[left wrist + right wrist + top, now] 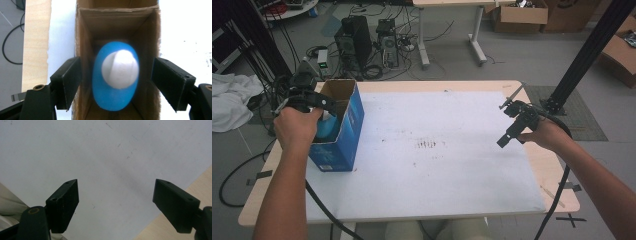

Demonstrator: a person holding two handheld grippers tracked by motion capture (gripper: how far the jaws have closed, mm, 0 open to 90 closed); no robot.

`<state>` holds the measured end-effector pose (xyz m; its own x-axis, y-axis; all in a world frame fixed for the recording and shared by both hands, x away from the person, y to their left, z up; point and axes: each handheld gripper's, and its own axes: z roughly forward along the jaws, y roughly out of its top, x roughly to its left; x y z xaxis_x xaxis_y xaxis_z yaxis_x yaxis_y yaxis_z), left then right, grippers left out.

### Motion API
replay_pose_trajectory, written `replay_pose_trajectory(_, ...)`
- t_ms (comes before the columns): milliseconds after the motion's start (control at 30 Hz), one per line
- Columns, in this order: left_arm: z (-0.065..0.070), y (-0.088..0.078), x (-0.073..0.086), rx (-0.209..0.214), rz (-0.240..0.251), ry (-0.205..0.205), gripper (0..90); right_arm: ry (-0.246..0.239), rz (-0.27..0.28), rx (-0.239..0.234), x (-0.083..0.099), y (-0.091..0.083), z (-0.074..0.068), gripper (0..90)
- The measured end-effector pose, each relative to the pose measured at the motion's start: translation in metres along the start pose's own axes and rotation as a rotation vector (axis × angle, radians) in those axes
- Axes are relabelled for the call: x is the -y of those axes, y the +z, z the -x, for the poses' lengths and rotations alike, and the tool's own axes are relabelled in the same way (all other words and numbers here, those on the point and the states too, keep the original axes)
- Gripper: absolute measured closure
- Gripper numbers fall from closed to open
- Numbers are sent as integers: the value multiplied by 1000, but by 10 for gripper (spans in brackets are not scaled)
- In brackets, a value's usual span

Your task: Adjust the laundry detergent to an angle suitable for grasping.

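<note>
A blue carton (339, 145) with an open top stands upright at the left of the white sheet (437, 170). Inside it is a blue bottle (325, 126) with a white cap (120, 68). My left gripper (328, 106) hangs over the carton's mouth and points down into it. Seen in the left gripper view, the left gripper (116, 72) is open: its jaws flank the bottle (110, 100) and stay apart from it, outside the carton walls (147, 37). My right gripper (508, 123) hovers low over the sheet's right side. In its own view the right gripper (116, 195) is open and holds nothing.
The sheet covers most of a light wooden table (557, 197). A black frame post (582, 55) rises past the far right corner. Computer towers (354, 42) and cables sit on the floor behind, cardboard boxes (519, 15) farther back, and a white cloth (229, 100) at the left.
</note>
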<state>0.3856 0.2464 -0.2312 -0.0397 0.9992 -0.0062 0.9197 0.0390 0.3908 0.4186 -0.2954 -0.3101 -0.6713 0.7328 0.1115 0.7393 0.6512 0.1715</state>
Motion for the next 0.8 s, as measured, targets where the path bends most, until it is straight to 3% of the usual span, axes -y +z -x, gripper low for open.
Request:
replay_pose_trajectory(333,15,-20,-2,38,29,33,238,-2,4,-1,2,-3,-2,209)
replay_pose_trajectory(567,38,-32,-4,61,50,101,228,-11,11,-1,2,-5,-3,208)
replay_pose_trajectory(800,60,-36,-8,85,70,135,230,-17,12,0,1,-6,-5,209)
